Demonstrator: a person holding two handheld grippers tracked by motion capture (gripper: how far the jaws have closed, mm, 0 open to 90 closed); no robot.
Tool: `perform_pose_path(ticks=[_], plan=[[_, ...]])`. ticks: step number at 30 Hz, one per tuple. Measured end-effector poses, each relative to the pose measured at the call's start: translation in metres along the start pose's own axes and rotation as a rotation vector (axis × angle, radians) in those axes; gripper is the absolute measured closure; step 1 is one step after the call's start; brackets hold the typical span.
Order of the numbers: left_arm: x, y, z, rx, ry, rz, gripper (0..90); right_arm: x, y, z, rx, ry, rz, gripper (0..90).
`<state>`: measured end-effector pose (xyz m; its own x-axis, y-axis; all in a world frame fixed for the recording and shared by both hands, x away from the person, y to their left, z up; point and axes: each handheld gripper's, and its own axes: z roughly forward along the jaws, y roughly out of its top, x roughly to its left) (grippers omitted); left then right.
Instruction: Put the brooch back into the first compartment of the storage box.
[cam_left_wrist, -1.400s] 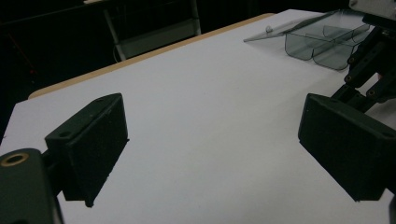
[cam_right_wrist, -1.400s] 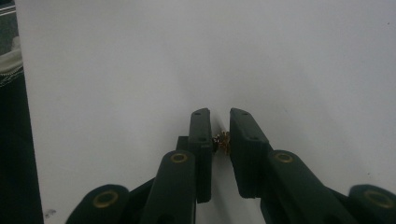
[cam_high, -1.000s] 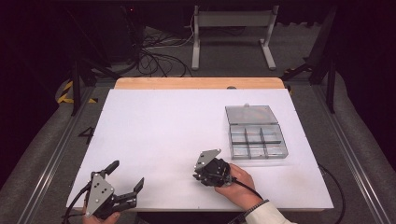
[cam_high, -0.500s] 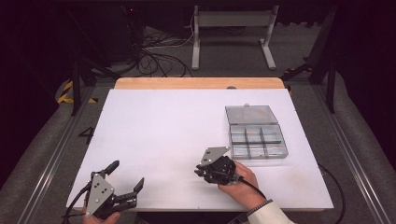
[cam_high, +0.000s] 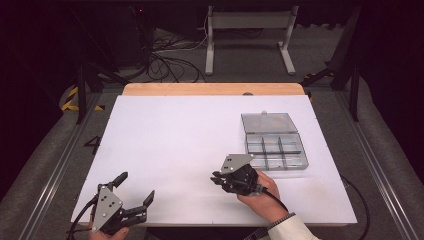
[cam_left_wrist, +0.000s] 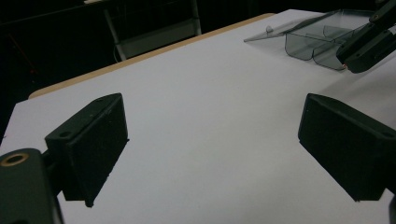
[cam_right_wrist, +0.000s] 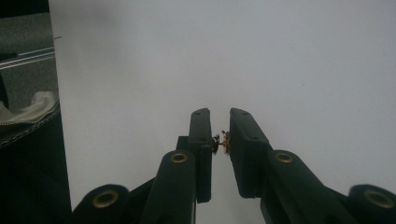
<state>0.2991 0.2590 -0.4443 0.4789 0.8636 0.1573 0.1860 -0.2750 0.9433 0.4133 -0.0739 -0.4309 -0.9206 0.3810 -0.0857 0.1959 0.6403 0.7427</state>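
Your right tool (cam_high: 218, 178) clamped on a tiny brass part (cam_right_wrist: 223, 140) above the white worktop (cam_high: 175, 140), beside the clear compartment box (cam_high: 274, 141), your left tool (cam_high: 134, 190) spread apart.

Left gripper (cam_left_wrist: 212, 154) jaws wide apart over bare white table (cam_left_wrist: 201, 93); clear compartment box (cam_left_wrist: 317, 37) far right, lid open; other gripper's tip (cam_left_wrist: 364, 46) just before it

From above the near edge we look forward and down over the whole white table (cam_high: 180, 145). Our left gripper (cam_left_wrist: 210, 149) camera sits low over the table, facing across it to the clear box (cam_left_wrist: 317, 37). Our right gripper (cam_right_wrist: 219, 140) camera looks close along its jaws at bare tabletop. All views share the table; the first two share the box.
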Motion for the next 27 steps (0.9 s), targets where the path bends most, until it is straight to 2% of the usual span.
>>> perform_pose_path(ticks=[7, 12, 16, 18, 27], plan=[[0.000, 0.000, 0.000, 0.002, -0.001, 0.001, 8.8, -0.004, 0.002, -0.005, -0.008, -0.023, 0.009, 79.8], [0.000, 0.000, 0.000, 0.004, 0.000, 0.001, 8.8, -0.013, 0.003, -0.017, -0.037, -0.052, 0.044, 79.8], [0.000, 0.000, 0.000, 0.003, 0.000, 0.001, 8.8, -0.017, 0.003, -0.023, -0.049, -0.069, 0.054, 79.8], [0.000, 0.000, 0.000, 0.003, 0.001, 0.004, 8.8, -0.021, 0.002, -0.029, -0.068, -0.083, 0.078, 79.7], [0.000, 0.000, 0.000, 0.004, 0.002, 0.006, 8.8, -0.036, 0.000, -0.042, -0.088, -0.126, 0.123, 79.7]])
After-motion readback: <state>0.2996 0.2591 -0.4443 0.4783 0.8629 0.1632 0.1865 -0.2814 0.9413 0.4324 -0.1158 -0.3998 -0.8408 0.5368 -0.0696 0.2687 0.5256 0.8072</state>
